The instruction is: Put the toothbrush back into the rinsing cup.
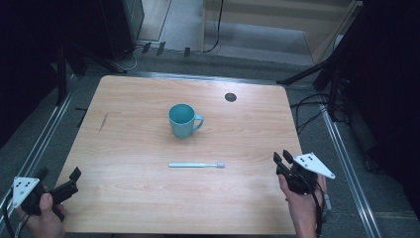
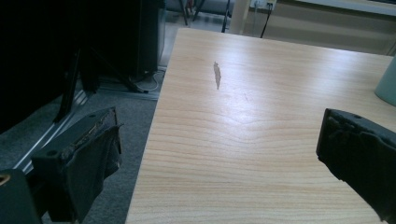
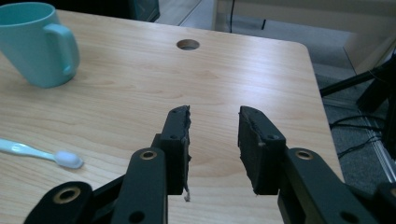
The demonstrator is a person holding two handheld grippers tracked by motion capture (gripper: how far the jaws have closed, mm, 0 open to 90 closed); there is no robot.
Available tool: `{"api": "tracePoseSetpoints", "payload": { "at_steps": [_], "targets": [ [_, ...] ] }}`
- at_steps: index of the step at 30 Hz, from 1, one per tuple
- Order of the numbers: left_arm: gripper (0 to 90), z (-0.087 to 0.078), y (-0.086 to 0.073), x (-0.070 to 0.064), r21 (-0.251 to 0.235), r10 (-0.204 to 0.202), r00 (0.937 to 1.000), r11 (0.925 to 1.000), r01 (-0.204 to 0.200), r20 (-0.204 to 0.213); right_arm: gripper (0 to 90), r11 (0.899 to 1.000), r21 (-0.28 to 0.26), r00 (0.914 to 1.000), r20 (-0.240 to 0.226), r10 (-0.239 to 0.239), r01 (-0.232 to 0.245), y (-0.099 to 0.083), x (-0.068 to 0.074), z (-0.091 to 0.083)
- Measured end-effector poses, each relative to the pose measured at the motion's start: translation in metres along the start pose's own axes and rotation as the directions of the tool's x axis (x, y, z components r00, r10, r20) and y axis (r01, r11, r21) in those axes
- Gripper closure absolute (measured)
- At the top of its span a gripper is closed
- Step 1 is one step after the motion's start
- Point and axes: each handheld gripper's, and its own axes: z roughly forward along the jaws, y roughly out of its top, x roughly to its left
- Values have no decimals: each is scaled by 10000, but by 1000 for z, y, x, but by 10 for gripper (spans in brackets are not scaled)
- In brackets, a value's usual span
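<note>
A teal mug point(image 1: 184, 120) stands upright near the middle of the wooden table point(image 1: 133, 193), its handle to the right. A pale blue toothbrush point(image 1: 196, 165) lies flat in front of it, bristle head to the right. My left gripper point(image 1: 58, 173) is held at the table's front left corner, open wide and holding nothing; in the left gripper view its own gripper point(image 2: 219, 116) spans the table's left edge, and the mug point(image 2: 387, 84) peeks in at the right. My right gripper point(image 1: 282, 156) is at the front right, open. From the right gripper point(image 3: 213, 112) the toothbrush point(image 3: 42, 154) lies to the left and the mug point(image 3: 37, 44) far left.
A round cable hole point(image 1: 230, 97) sits near the table's far right corner. A dark streak point(image 1: 103, 123) marks the left side of the top. Metal rails point(image 1: 346, 163) run along the floor on both sides, with dark stands and cables point(image 1: 312, 106) beyond the table.
</note>
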Motion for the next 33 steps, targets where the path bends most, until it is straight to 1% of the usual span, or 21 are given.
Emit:
{"api": "tracePoseSetpoints", "payload": {
  "at_steps": [1, 4, 6, 8, 9, 10, 11, 12, 13, 14, 19, 21, 23, 26, 27, 28, 29, 30, 31, 32, 33],
  "targets": [
    [4, 0, 0, 0, -2, -16, 10000, 10000, 16, 5, 669, 9997, 249, 9997, -223, -47, 52, 7, 9, 6],
    [4, 0, 0, 0, 3, -34, 10000, 10000, 34, -1, 702, 9990, 450, 9989, -460, 85, -64, 11, 16, 10],
    [4, 0, 0, 0, 0, -13, 10000, 10000, 13, 7, 756, 9966, 826, 9981, -597, 127, -77, 15, 24, 16],
    [4, 0, 0, 0, -5, -14, 10000, 10000, 14, 13, 846, 9912, 1314, 9982, -595, -68, 146, 19, 33, 23],
    [4, 0, 0, 0, -5, -16, 10000, 10000, 16, 11, 900, 9838, 1727, 9972, -656, -370, 479, 22, 43, 30],
    [4, 0, 0, 0, -5, -16, 10000, 10000, 16, 11, 900, 9838, 1727, 9972, -656, -370, 479, 22, 43, 30],
    [4, 0, 0, 0, -7, -29, 10000, 10000, 29, 10, 900, 9794, 1913, 9965, -649, -529, 645, 24, 48, 33],
    [4, 0, 0, 0, 1, -33, 10000, 10000, 33, 5, 900, 9749, 2059, 9949, -723, -706, 841, 27, 52, 37],
    [4, 0, 0, 0, 12, -24, 10000, 10000, 24, 7, 900, 9662, 2338, 9917, -929, -890, 1087, 33, 62, 46],
    [4, 0, 0, 0, 30, -9, 10000, 10000, 9, -2, 900, 9662, 2338, 9917, -929, -890, 1087, 33, 62, 46],
    [4, 0, 0, 1, 19, -37, 10000, 10000, 37, 23, 900, 9440, 2850, 9796, -1578, -1246, 1660, 51, 95, 65],
    [4, 0, 0, 1, 24, -36, 10000, 10000, 36, 19, 900, 9342, 3016, 9721, -1905, -1367, 1905, 54, 111, 72],
    [4, 1, 0, 0, 20, 3, 10000, 10000, -3, 15, 900, 9221, 3204, 9616, -2328, -1455, 2171, 55, 129, 80],
    [4, 1, 0, 0, 34, 109, 9999, 9999, -109, 6, 900, 9012, 3429, 9425, -2892, -1674, 2653, 53, 156, 92],
    [4, 1, 0, -1, 42, 130, 9999, 9999, -130, 18, 900, 8902, 3520, 9310, -3198, -1759, 2891, 50, 172, 102],
    [4, 1, 0, -1, 47, 140, 9999, 9999, -140, 17, 900, 8902, 3520, 9310, -3198, -1759, 2891, 50, 172, 102],
    [4, 1, 0, -1, 33, 195, 9998, 9998, -195, 18, 900, 8784, 3612, 9200, -3451, -1860, 3131, 46, 186, 111],
    [4, 1, 0, -1, 33, 195, 9998, 9998, -195, 18, 900, 8784, 3612, 9200, -3451, -1860, 3131, 46, 186, 111],
    [4, 1, 0, -1, 27, 210, 9998, 9998, -210, 9, 900, 8640, 3733, 9084, -3696, -1955, 3378, 41, 200, 119],
    [4, 1, 0, -1, 25, 221, 9998, 9998, -220, -2, 900, 8640, 3733, 9084, -3696, -1955, 3378, 41, 200, 119],
    [4, 1, 0, -2, 45, 264, 9997, 9996, -264, -4, 900, 8510, 3863, 9001, -3865, -2010, 3559, 37, 215, 127]
  ]
}}
